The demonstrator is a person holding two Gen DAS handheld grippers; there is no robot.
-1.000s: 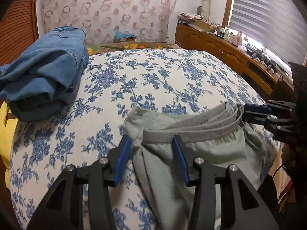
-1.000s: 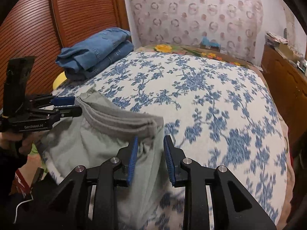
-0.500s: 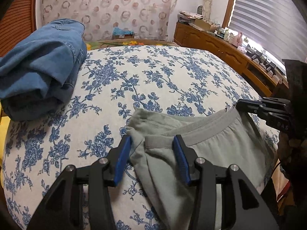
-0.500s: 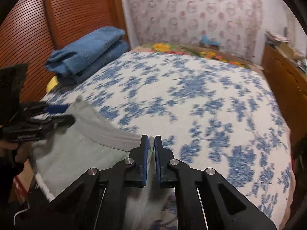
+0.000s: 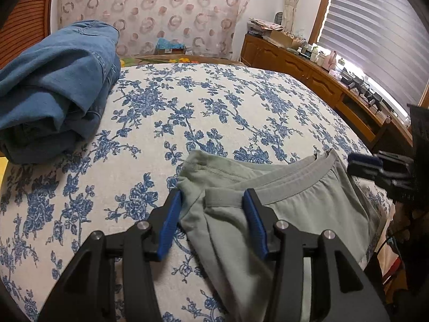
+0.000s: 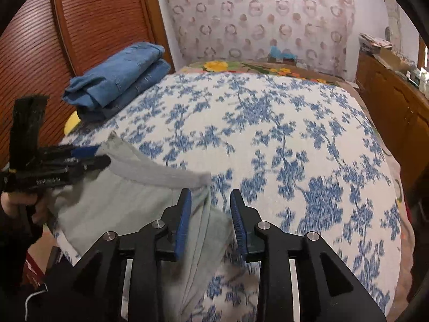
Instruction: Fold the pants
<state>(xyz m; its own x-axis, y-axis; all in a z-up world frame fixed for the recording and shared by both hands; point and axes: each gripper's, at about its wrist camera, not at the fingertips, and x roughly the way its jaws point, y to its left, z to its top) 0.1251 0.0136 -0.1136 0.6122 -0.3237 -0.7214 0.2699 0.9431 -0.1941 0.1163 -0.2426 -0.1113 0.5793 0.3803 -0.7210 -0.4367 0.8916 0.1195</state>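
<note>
Both grippers, left gripper (image 5: 211, 209) and right gripper (image 6: 210, 209), are spread unclamped astride the pants (image 5: 308, 206) waistband, so cloth could be dragged off the bed (image 5: 214, 107) edge.

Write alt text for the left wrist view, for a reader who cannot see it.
The open left gripper has its blue-padded fingers on either side of the waistband corner of grey-green pants lying on a blue floral bedspread. The right gripper is at the far waistband end; folded jeans lie at the upper left.

1. We note a bedspread (image 5: 241, 112) with blue flowers.
2. We see folded jeans (image 5: 56, 86) on its far left corner.
3. We see a wooden sideboard (image 5: 308, 67) beneath the window blinds (image 5: 375, 26).
</note>
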